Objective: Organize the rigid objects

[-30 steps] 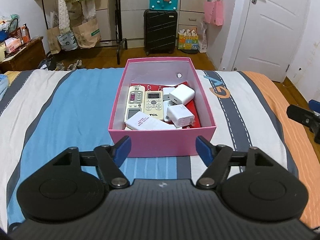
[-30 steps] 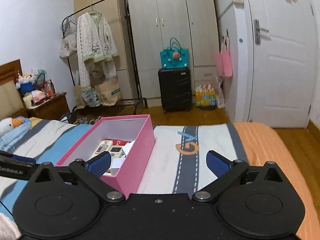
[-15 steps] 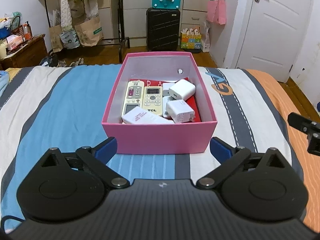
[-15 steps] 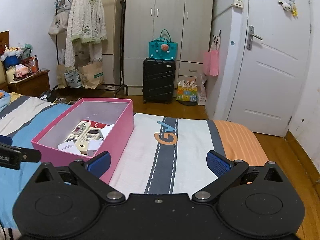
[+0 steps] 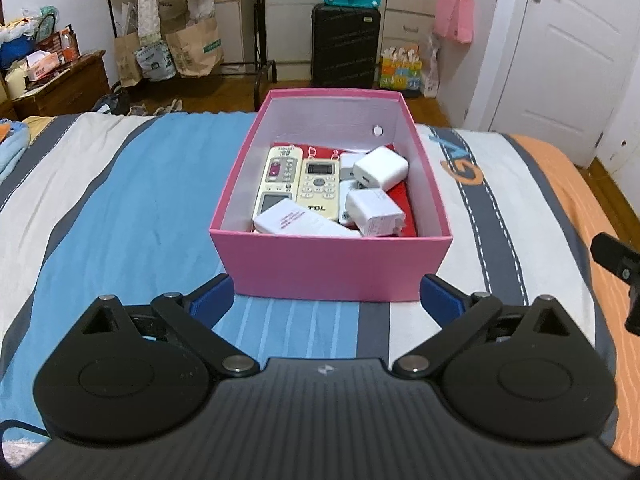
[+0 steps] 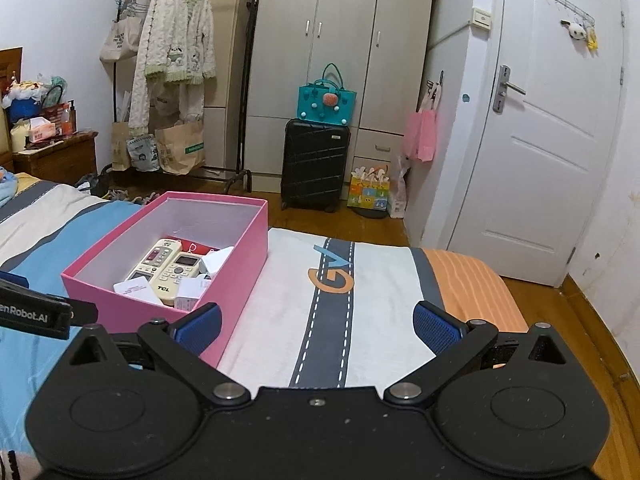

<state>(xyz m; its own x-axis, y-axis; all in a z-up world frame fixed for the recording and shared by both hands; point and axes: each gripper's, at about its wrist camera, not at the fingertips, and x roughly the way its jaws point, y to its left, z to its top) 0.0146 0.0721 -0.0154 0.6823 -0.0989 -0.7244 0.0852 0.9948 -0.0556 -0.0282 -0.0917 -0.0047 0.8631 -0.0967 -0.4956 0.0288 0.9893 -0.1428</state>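
Since a second ago the left gripper [image 5: 326, 294] has spread its jaws from narrow to wide and pulled back a little; it's empty now, pads either side of the pink box's near wall but not touching it. Reads as a release: last item dropped, hand backing off.

Left to right inside the pink box [image 5: 332, 262]: two cream remotes [image 5: 298, 182] lying side by side along the left half, a flat white pack [image 5: 298, 222] across their near ends, then white chargers [image 5: 380, 170] stacked toward the right wall, red liner [image 5: 400, 196] showing under them. All of it sits below the rim.

Striped bedspread [image 5: 120, 200] around the box shows no loose rigid items in either view, so the sorting looks about finished, judging from that alone.

Right gripper [image 6: 316, 326] also wide apart, holding nothing, hovering over the bed just right of the box; over the same second its view swung rightward, toward the door [image 6: 552, 140]. Likely nothing left but to withdraw both hands.
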